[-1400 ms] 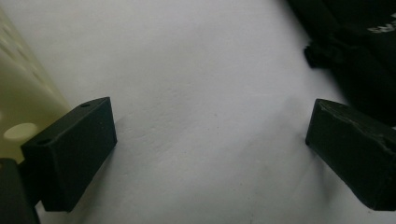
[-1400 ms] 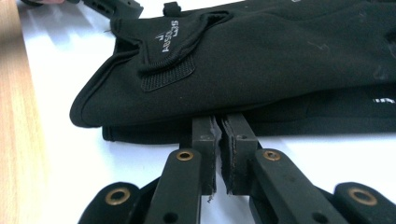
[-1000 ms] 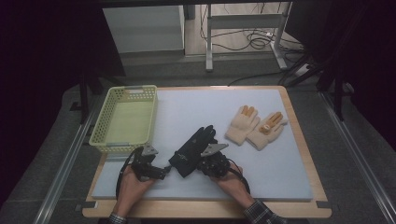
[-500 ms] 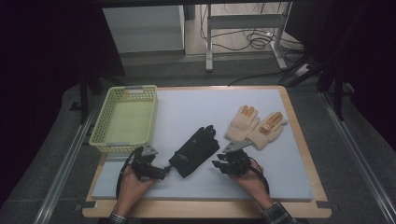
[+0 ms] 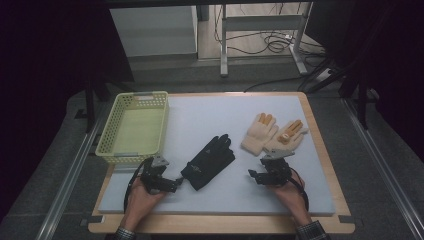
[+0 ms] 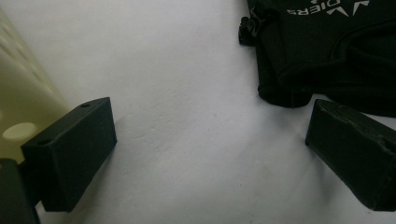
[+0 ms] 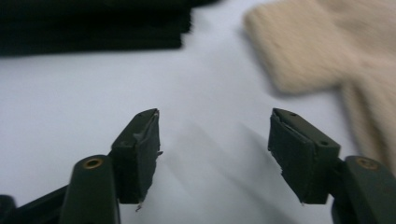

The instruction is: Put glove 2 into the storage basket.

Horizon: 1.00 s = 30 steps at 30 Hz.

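Basket [image 5: 134,129]: pale yellow-green, at the left edge of the white mat [image 5: 200,115], toward the far left corner; its perforated wall shows at the left of the left gripper view.
Left gripper [image 5: 176,183]: near the mat's front left corner, just in front of the basket, held in the person's left hand [image 5: 142,197]; jaws spread wide with bare mat between them, nothing gripped.
Black glove [image 5: 210,161]: flat on the mat near its middle, fingers pointing to the far edge; its cuff lies just beside the left gripper's right jaw.
Right gripper [image 5: 253,176]: toward the front right of the mat, in the right hand [image 5: 290,192]; its jaws have just been opening and now stand apart over bare mat, holding nothing.
Cream gloves [image 5: 274,135]: two side by side, right of the black glove, just beyond the right gripper.
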Available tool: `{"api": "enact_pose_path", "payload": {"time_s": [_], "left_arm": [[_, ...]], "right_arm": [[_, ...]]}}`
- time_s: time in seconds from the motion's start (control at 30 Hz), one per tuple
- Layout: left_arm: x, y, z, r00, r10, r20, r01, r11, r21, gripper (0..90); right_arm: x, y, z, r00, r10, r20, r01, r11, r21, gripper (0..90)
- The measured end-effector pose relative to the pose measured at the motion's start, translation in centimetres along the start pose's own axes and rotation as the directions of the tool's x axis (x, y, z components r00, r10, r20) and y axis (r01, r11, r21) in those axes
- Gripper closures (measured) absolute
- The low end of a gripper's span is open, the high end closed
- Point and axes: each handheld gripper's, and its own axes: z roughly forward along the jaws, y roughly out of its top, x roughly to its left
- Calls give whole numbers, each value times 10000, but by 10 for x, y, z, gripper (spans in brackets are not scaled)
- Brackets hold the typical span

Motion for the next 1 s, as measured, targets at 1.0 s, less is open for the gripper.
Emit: {"api": "enact_pose_path", "payload": {"time_s": [1.0], "left_arm": [[-6,25,-29,9908,273,1328,-229,9991,-345,6]], "right_arm": [[-8,-10,1,9990,-50,454,50,10000,-7,203]]}}
